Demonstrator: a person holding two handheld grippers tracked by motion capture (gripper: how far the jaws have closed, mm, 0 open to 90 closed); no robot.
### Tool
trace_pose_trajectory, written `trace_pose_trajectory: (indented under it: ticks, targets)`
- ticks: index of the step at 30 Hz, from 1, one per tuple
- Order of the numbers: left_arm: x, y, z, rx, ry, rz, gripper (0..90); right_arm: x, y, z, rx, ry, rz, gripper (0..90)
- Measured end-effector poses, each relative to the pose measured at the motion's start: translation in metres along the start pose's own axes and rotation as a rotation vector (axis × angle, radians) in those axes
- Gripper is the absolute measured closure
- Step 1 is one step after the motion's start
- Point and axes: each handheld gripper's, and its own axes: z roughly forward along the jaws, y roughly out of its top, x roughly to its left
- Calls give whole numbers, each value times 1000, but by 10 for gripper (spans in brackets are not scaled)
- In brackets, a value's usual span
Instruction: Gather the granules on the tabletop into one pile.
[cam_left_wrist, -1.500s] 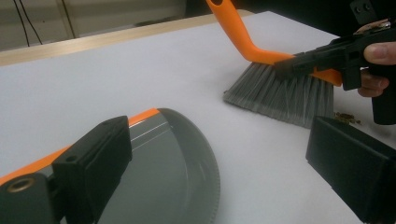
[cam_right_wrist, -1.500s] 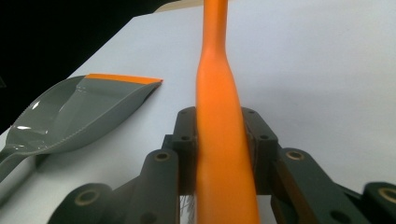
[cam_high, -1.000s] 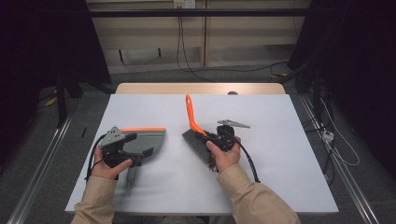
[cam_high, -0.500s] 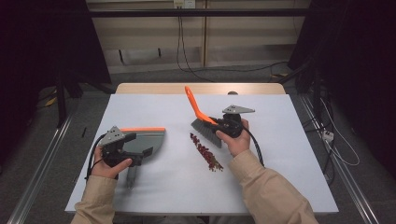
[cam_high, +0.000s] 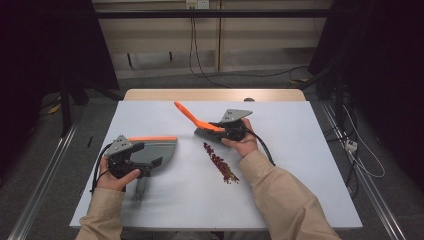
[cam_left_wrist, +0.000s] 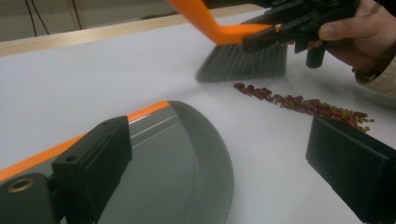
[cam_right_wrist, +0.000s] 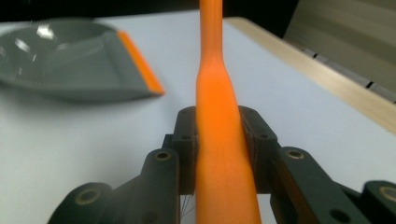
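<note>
Nearest the table's (cam_high: 300, 200) front edge, toward its left corner: left gripper (cam_high: 131, 161), jaws spread wide in its own view, one over the grey dustpan (cam_high: 152, 152) and the other over bare table (whether anything is pinched between them cannot be told). Dustpan flat on the table, orange strip along its far side, curved lip toward the centre. Farther in, near the middle: a thin line of small dark red bits (cam_high: 220, 162), running slantwise, apart from the dustpan's lip. Beyond that, toward the far edge: right gripper (cam_high: 227, 131), jaws pressed together on the brush's (cam_left_wrist: 243, 60) orange handle (cam_right_wrist: 219, 140), dark bristles down at the far end of the line, handle slanting up and left.
</note>
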Motion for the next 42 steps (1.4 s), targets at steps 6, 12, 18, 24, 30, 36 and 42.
trace_pose_trajectory:
  ticks: [6,12,18,24,30,36,42]
  targets:
    - [1,-2,-2,-2,2,-5,70,8,0,-8,33,105,-67,713]
    - [1,-1,-2,-4,4,-3,70,17,-1,-19,59,161,-95,711]
    - [1,-1,-3,-6,5,-4,70,25,-5,-31,75,196,-111,710]
    - [0,-1,-3,-10,6,-3,70,35,-7,-39,82,196,-123,708]
    - [1,0,-4,-9,7,4,70,41,-9,-44,82,197,-111,708]
    - [0,0,-3,-10,2,4,70,46,-10,-48,89,200,-98,705]
    - [-1,0,-3,-8,3,5,70,51,-11,-52,93,203,-86,704]
